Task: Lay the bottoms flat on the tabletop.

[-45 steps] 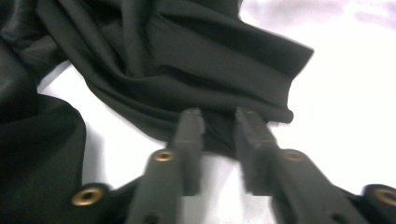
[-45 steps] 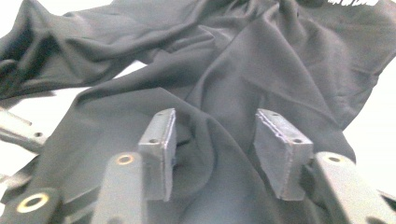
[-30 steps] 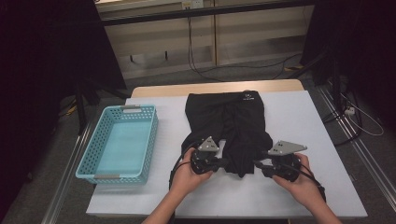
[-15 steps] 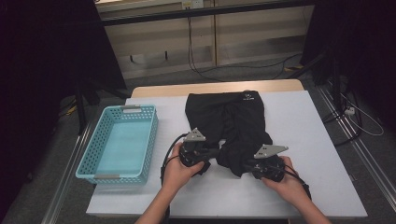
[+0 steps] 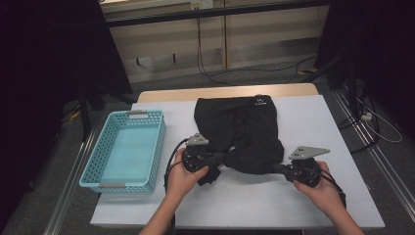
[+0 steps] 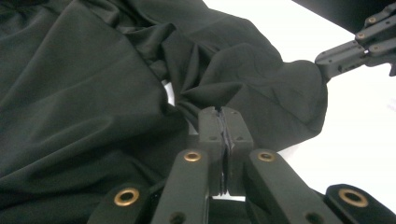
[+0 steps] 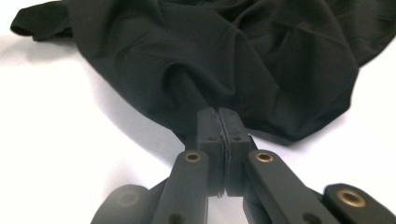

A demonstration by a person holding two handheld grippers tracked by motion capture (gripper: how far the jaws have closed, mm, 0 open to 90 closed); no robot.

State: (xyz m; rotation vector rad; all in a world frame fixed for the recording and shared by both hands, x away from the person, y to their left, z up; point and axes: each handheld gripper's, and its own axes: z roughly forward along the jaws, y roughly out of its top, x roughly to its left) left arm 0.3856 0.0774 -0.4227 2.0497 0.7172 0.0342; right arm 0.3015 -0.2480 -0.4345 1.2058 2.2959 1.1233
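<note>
Black garment (image 5: 240, 132) lies spread on the white table (image 5: 313, 122), collar end w/ small logo away from the person, near edge bunched up betw. the two grippers.

L gripper (image 5: 221, 157): jaws shut, pads pinched on a fold of the garment's near-left edge; in the left gripper view the cloth comes straight out of the closed pads (image 6: 224, 133). Fabric fans up and left from the tips. Grip looks firm, no slack at the pads.

R gripper (image 5: 280, 168): jaws have just been closing, now pressed together w/ cloth caught betw. them at the near-right corner. Right gripper view shows fabric puckered right at the tips (image 7: 219, 122), rest of garment beyond and above them. Its tip also seen far right in the left gripper view (image 6: 341, 58), touching the same bunched hem.

Both pinches sit on the same near hem, one per corner, prob. so the edge can be lifted evenly and folded away toward the collar. Judgement: fold step about to start, nothing folded yet.

Teal basket (image 5: 125, 152) sits well off to the L gripper's outer side, apart from the cloth, likely the drop-off later.
</note>
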